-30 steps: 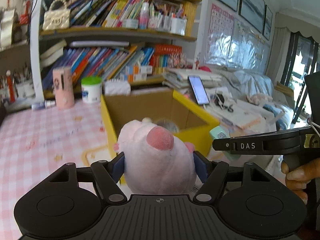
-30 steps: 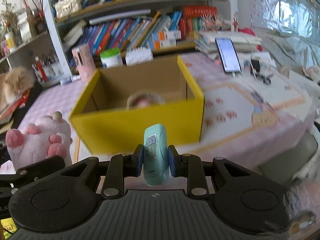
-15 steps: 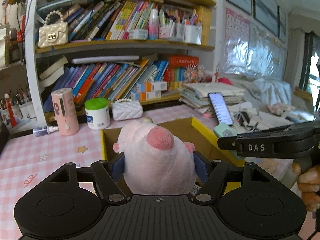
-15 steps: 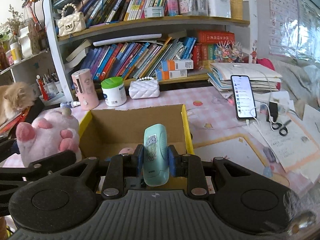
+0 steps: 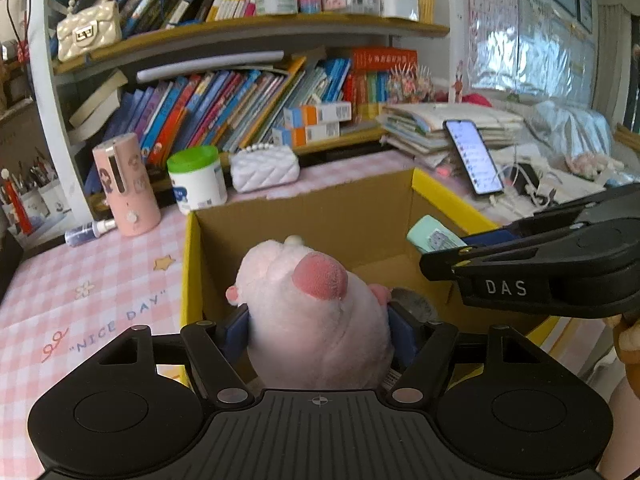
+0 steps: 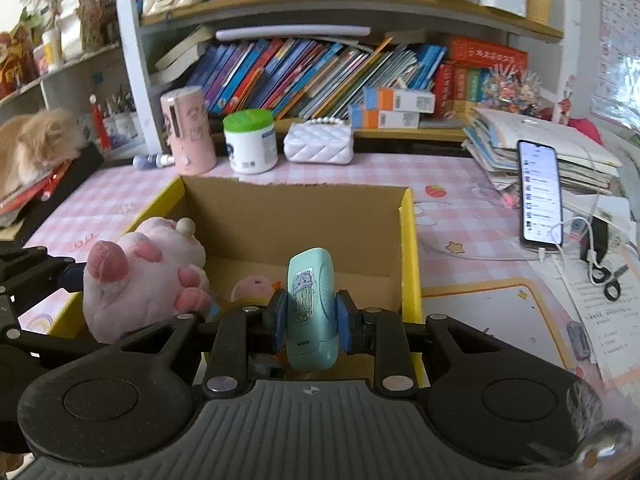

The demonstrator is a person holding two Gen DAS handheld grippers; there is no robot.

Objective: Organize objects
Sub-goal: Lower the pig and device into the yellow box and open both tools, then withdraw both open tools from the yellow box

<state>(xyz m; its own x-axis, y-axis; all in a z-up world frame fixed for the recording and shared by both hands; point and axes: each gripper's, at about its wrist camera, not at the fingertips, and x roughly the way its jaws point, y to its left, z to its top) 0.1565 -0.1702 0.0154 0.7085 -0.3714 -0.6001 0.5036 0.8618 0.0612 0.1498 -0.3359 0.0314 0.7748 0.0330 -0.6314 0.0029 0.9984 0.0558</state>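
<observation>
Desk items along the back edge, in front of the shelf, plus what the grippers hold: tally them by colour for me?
Pink: 2, cylinder, plush toy in left gripper
White: 2, green-lidded jar, quilted purse
Mint: 1, small case in right gripper
Total: 5

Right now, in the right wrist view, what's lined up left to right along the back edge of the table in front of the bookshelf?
Small spray bottle → pink cylinder → green-lidded white jar → white quilted purse → stack of books and papers.
</observation>
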